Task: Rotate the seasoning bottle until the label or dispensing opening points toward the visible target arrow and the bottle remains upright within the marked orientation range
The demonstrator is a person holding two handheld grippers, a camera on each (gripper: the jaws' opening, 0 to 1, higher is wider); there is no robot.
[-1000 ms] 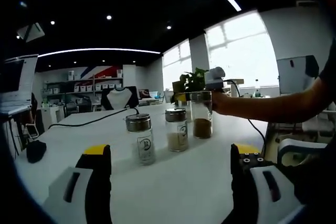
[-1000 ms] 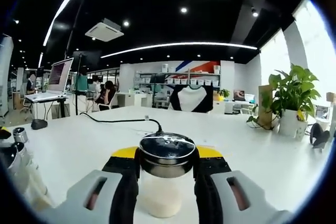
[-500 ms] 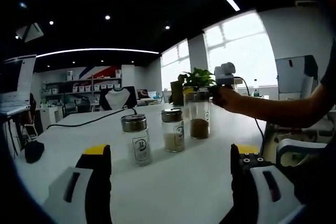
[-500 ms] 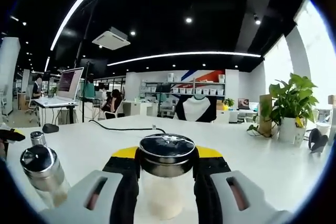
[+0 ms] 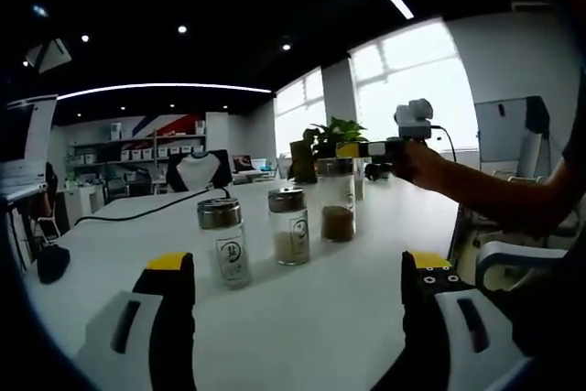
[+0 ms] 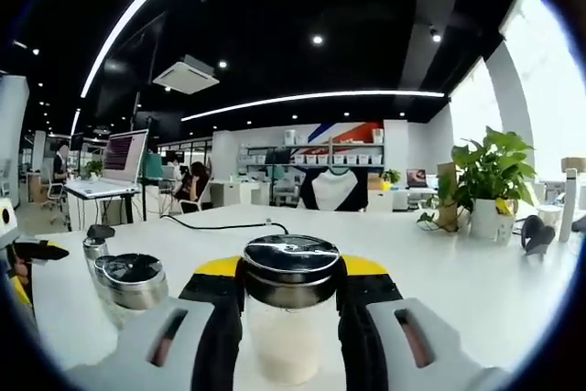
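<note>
Three glass seasoning bottles with metal lids stand in a row on the white table (image 5: 302, 318). In the left gripper view the left bottle (image 5: 222, 243) and the middle bottle (image 5: 288, 226) stand free. My right gripper (image 5: 352, 149) reaches in from the right and grips the right bottle (image 5: 337, 203) at its lid; that bottle is upright. In the right gripper view my right gripper (image 6: 292, 267) is shut on this bottle (image 6: 284, 345), with the two other bottles (image 6: 130, 283) to its left. My left gripper (image 5: 298, 265) is open and holds nothing, just short of the row.
A potted plant (image 6: 493, 180) stands at the table's far right, also behind the bottles (image 5: 332, 136). A black cable (image 5: 146, 212) runs across the table, and a black mouse (image 5: 50, 263) lies near its left edge. A laptop (image 6: 124, 155) sits on a stand at the left.
The right gripper view has swung, bringing the two other bottles into view at the left. The held bottle stays clamped. In the left gripper view the person's hand has moved right.
</note>
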